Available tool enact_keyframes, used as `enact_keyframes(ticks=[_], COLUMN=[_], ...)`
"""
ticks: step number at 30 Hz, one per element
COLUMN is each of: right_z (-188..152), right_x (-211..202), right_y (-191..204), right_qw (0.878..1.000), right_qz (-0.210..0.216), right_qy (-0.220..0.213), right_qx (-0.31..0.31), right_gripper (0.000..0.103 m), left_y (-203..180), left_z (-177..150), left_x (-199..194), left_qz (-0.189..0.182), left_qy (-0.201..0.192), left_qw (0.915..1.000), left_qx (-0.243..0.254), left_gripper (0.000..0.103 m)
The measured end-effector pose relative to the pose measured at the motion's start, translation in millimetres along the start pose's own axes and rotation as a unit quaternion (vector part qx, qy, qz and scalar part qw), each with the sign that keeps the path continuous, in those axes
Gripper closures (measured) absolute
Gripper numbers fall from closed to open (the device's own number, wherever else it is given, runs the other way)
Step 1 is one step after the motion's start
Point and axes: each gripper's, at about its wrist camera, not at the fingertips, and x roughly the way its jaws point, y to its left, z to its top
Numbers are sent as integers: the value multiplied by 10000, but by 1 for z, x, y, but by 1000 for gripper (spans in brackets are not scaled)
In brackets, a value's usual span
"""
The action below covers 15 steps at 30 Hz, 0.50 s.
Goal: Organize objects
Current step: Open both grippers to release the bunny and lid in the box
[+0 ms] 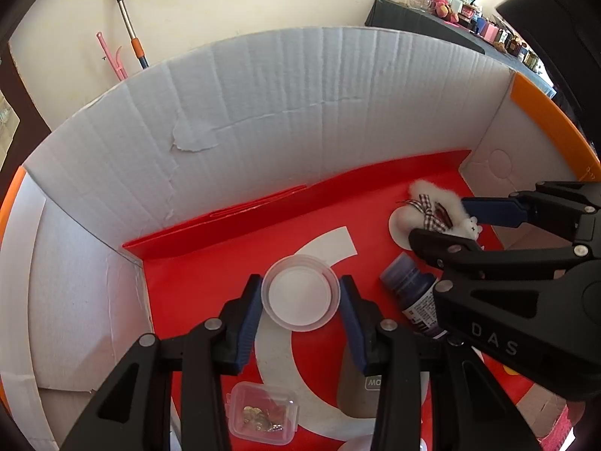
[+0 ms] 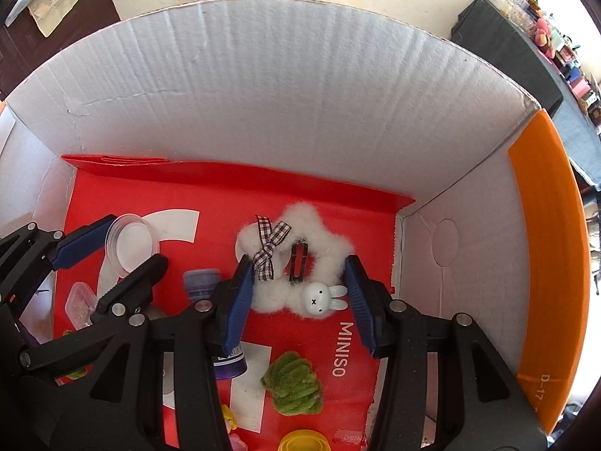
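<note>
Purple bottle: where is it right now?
The purple bottle lies on its side on the red sheet, between the clear round lid and the fluffy white hair clip.

- One cardboard box point(image 2: 300, 86), white inside with orange edges.
- One red paper bag point(image 2: 233, 203) lying flat as the box's lining.
- One round clear plastic lid point(image 1: 300, 295).
- One white fluffy star-shaped hair clip point(image 2: 296, 263), carrying one checked bow and one small rabbit head.
- One dark purple bottle point(image 1: 409, 285) lying on its side.
- One small clear plastic case point(image 1: 263, 413) with little metal bits in it; too small to count.
- One green fuzzy piece point(image 2: 293, 379).
- One yellow round thing point(image 2: 304, 441) at the bottom edge, only partly seen.
- Two black grippers with blue pads: the left gripper point(image 1: 300, 300) and the right gripper point(image 2: 300, 293).
</note>
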Motion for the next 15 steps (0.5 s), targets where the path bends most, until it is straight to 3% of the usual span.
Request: enact_keyframes(ticks=[15], right_z=[7], right_x=[-3], right_y=[5], right_qw=[10000], right_qz=[-13], right_qy=[-26], right_qx=[20], right_gripper=[55], left_y=[0], left_z=[2], left_x=[0], left_qz=[0], left_qy=[1], left_qw=[10000], left_qx=[11], left_gripper=[59])
